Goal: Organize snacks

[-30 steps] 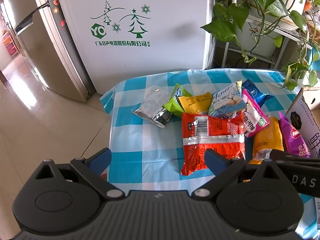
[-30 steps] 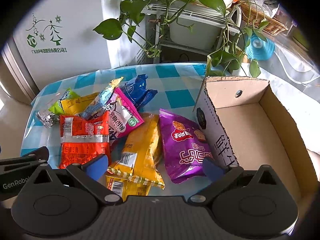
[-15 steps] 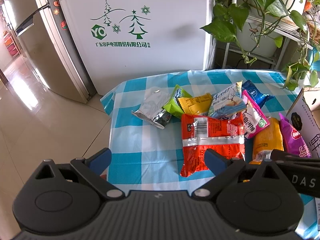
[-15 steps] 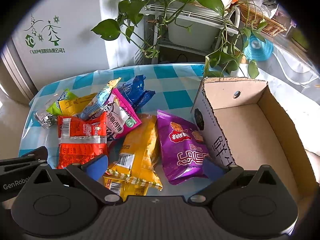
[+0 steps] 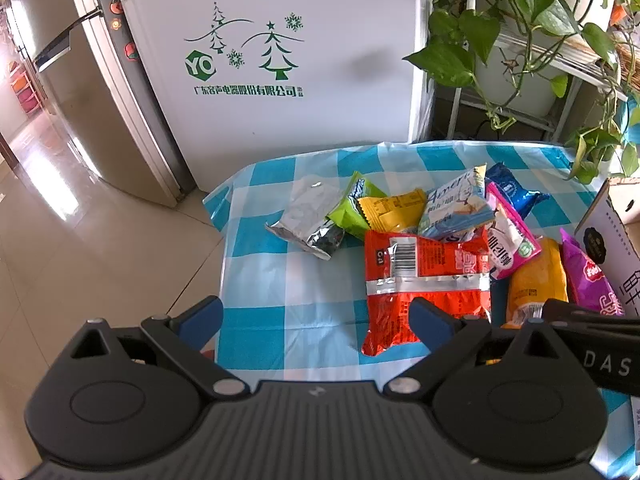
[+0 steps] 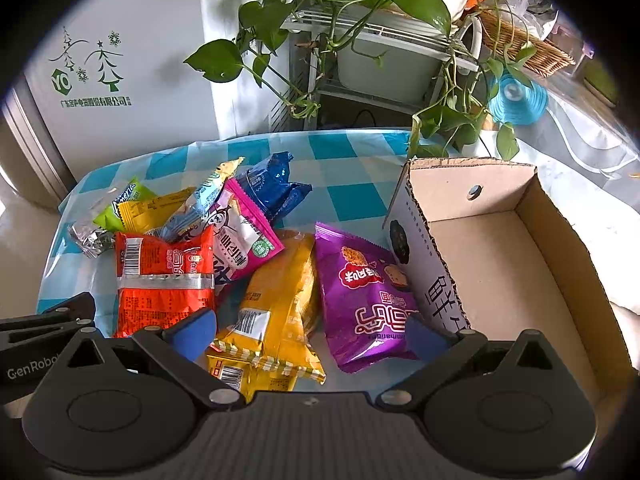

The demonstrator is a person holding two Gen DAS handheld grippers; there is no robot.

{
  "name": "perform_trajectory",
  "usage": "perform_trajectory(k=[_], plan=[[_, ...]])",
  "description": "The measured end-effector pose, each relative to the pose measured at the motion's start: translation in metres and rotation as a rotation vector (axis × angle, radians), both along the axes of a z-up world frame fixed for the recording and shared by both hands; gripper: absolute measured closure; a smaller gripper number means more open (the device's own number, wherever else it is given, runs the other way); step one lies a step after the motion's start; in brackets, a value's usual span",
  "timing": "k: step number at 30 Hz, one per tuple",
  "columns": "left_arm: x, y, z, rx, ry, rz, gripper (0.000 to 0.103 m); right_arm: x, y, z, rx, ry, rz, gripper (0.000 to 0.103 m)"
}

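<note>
I had the bench (image 6: 352, 168) under its glossy blue-and-white checked plastic cloth in front of me, and on its right side the open brown corrugated cardboard box (image 6: 500, 264), bare inside, with a printed white outer wall. Nothing was packed yet, by my reading.

The snack packets lay in a loose heap just left of that box. Biggest was the crinkly red foil-and-plastic bag (image 5: 424, 280) with a barcode, lying flat nearest my left tool (image 5: 316, 320). Beside it sat the puffy yellow pillow bag (image 6: 280, 296), resting on a second yellow pack, then the glossy purple pouch (image 6: 364, 296) touching the box wall. Further back were the pink-and-white packet (image 6: 244, 240), the dark blue foil wrapper (image 6: 272, 188), a pale blue packet, small yellow and lime-green sachets and a crumpled silver foil pack (image 5: 308, 216).

All of it looked light, soft and slippery to me; the air-filled bags would squash, and whatever was inside might crumble. I judged the crimped end seam the safest grip.

My right tool (image 6: 312, 332) hung spread wide and empty over the yellow and purple bags; the left was equally wide, gripping nothing.
</note>
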State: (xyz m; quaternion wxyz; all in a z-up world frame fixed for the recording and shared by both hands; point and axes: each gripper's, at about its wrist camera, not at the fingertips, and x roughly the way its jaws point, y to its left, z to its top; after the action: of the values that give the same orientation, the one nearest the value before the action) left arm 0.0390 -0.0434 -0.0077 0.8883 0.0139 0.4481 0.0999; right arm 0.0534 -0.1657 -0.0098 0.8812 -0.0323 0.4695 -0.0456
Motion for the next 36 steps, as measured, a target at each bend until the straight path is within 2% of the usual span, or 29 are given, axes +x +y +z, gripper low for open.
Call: perform_trajectory(k=[9, 18, 20, 25, 28, 36], plan=[[0.000, -0.003, 0.000, -0.014, -0.005, -0.008, 0.008, 0.000, -0.001, 0.001, 0.001, -0.008, -0.002, 0.000], [0.000, 0.000, 0.001, -0.055, -0.008, -0.030, 0.005, -0.001, -0.007, 0.000, 0.034, -0.005, 0.007, 0.000], [0.001, 0.009, 0.003, -0.100, -0.016, -0.024, 0.005, -0.001, -0.009, 0.002, 0.061, -0.004, 0.017, 0.000], [0.006, 0.033, 0.006, -0.146, -0.017, 0.023, 0.004, -0.004, -0.019, 0.011, 0.129, -0.031, 0.051, 0.000], [0.011, 0.047, 0.010, -0.185, -0.017, 0.017, 0.004, -0.008, -0.028, 0.017, 0.188, -0.042, 0.071, 0.000], [0.025, 0.051, 0.006, -0.177, 0.001, -0.055, 0.004, -0.019, -0.045, 0.019, 0.281, -0.037, 0.119, 0.000]])
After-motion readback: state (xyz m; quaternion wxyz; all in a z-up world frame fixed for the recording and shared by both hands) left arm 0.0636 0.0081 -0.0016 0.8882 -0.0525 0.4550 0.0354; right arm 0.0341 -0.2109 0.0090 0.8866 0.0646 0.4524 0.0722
